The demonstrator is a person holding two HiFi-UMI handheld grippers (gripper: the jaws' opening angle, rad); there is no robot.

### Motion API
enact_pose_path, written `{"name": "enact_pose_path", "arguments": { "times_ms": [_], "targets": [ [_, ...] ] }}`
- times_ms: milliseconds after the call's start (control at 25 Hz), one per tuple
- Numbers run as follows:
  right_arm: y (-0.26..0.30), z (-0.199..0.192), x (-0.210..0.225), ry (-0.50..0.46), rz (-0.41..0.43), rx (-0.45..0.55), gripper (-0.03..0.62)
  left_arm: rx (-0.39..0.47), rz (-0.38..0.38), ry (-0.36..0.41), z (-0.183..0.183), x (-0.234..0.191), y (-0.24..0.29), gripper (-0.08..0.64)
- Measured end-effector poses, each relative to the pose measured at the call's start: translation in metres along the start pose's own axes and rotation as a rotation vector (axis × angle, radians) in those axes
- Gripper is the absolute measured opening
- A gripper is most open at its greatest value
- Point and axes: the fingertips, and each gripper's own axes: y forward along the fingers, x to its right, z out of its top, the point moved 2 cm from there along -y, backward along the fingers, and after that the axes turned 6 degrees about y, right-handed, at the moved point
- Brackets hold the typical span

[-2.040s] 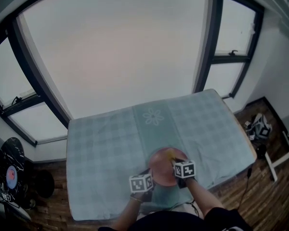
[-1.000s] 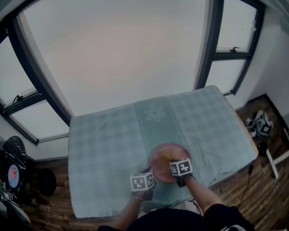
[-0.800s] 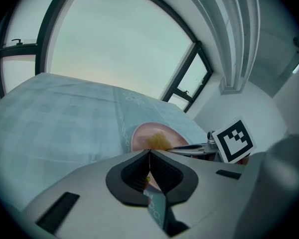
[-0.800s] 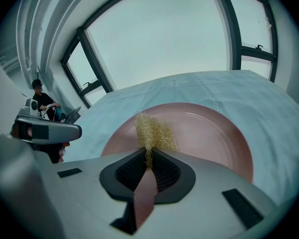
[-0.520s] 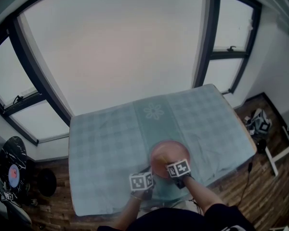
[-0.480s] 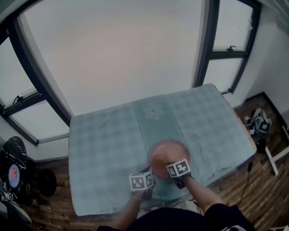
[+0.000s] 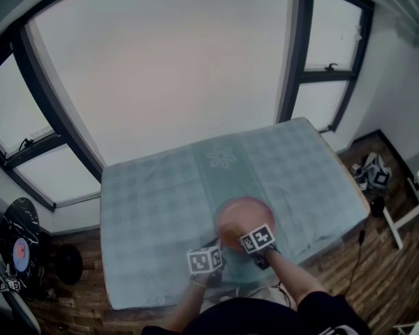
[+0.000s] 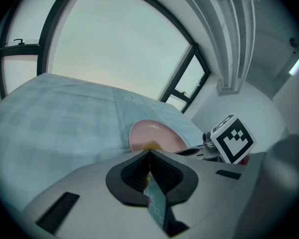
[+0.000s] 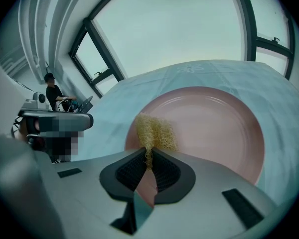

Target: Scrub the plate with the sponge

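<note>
The right gripper (image 9: pixel 148 157), jaws clamped on the yellow sponge (image 9: pixel 154 130), sets it on the near-left rim of the pink plate (image 9: pixel 214 123) by the table's (image 7: pixel 146 208) near edge, unscrubbed surface lying ahead and rightward; the left gripper (image 8: pixel 149 154), jaws together on nothing visible, sits just short of the plate.

Pink plate (image 9: pixel 209 123), straw-yellow sponge (image 9: pixel 154 131), pale blue-green checked tablecloth (image 7: pixel 153 201) with a white flower motif (image 7: pixel 221 156)

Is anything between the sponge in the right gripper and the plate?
Nothing visible stands between them. The right gripper is shut on the yellow sponge, which lies over the near part of the pink plate; the rest of the plate is bare.
</note>
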Motion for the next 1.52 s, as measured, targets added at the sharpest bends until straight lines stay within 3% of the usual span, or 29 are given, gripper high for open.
{"name": "enact_pose_path", "arguments": {
  "times_ms": [320,680,1160,1520],
  "targets": [
    [-0.001,-0.013,-0.009,-0.006,-0.005,-0.017,0.035,0.001,0.002,0.003,-0.005,-0.002,-0.006,0.008],
    [-0.012,-0.016,-0.010,-0.001,-0.028,0.039,0.035,-0.003,-0.005,0.021,-0.008,0.002,-0.009,0.008],
    [-0.049,0.005,0.014,0.045,-0.044,0.156,0.035,-0.014,-0.017,0.030,-0.006,0.009,0.000,0.008],
    [-0.063,0.018,0.041,0.024,-0.098,0.173,0.035,-0.023,-0.014,0.025,-0.003,0.010,0.011,0.008]
  ]
}}
